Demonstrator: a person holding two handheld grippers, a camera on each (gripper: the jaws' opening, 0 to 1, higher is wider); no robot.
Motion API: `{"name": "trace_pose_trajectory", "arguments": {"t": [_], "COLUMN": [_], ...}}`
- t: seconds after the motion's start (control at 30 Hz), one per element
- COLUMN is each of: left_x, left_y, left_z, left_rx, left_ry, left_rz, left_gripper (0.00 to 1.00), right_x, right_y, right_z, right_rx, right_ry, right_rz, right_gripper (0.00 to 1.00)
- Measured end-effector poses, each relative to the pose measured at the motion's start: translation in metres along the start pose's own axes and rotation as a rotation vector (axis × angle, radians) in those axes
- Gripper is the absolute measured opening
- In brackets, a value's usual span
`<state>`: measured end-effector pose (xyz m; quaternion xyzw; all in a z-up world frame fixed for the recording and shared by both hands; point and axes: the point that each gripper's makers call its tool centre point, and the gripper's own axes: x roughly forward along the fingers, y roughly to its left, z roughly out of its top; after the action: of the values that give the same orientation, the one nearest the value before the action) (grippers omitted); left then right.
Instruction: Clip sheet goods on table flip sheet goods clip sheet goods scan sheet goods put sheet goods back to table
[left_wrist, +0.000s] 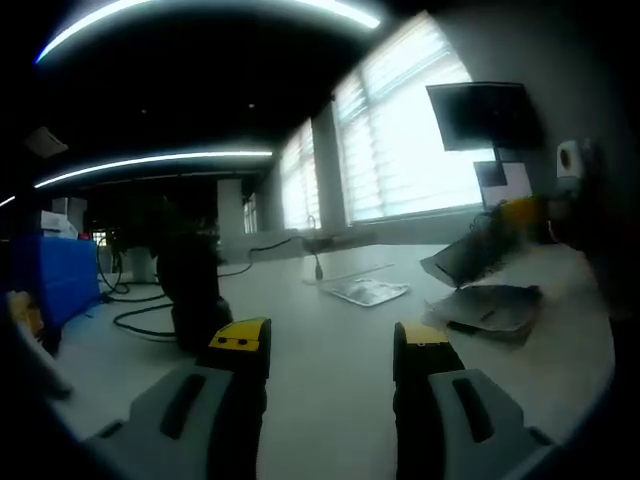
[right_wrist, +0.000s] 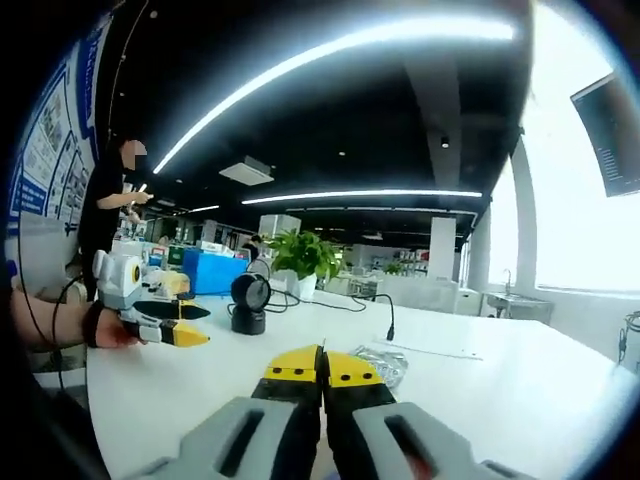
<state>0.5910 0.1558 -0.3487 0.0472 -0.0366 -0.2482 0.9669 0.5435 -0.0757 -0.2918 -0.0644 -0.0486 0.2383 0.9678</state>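
Through the left gripper view I saw my left gripper (left_wrist: 330, 350) with its yellow-tipped jaws standing wide apart and nothing between them, only bare white table (left_wrist: 330, 400). Straight ahead of the gap, farther along the table, lay a shiny sheet goods packet (left_wrist: 365, 291), flat and well clear of the tips. Off to the right of the right jaw, a second crumpled silvery packet (left_wrist: 495, 308) lay on the table, and just above it the other gripper came in from the right holding a dark sheet (left_wrist: 470, 255) tilted up (it was too blurred for me to tell how it was pinched). To the left of the left jaw stood a black scanner (left_wrist: 195, 290) on its base, with cables (left_wrist: 130, 300) trailing behind it.

In the right gripper view, my right gripper (right_wrist: 322, 365) had its jaws pressed together; I could not make out anything caught between them. Just past the tips, slightly right, lay the shiny packet. Left of the jaws the left gripper hovered open over the table, held by a hand (right_wrist: 110, 335). Beyond it stood the scanner, a potted plant (right_wrist: 300, 255), and a person (right_wrist: 105, 215) at the far left.
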Motion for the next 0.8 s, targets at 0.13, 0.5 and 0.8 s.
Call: {"name": "trace_pose_trajectory", "arguments": {"t": [0.13, 0.5, 0.8], "left_x": [0.000, 0.001, 0.001], "left_y": [0.001, -0.001, -0.003], "left_z": [0.000, -0.002, -0.002], "left_rx": [-0.007, 0.008, 0.015], "left_ry": [-0.003, 0.009, 0.009], "left_rz": [0.002, -0.005, -0.009], "left_gripper": [0.42, 0.42, 0.42], "right_x": [0.000, 0.005, 0.003], "right_y": [-0.007, -0.023, -0.031], "right_z": [0.003, 0.004, 0.010], "right_rx": [0.005, 0.078, 0.074], "right_ry": [-0.005, 0.002, -0.011], "right_rz": [-0.022, -0.054, -0.079], "right_gripper": [0.00, 0.00, 0.00]}}
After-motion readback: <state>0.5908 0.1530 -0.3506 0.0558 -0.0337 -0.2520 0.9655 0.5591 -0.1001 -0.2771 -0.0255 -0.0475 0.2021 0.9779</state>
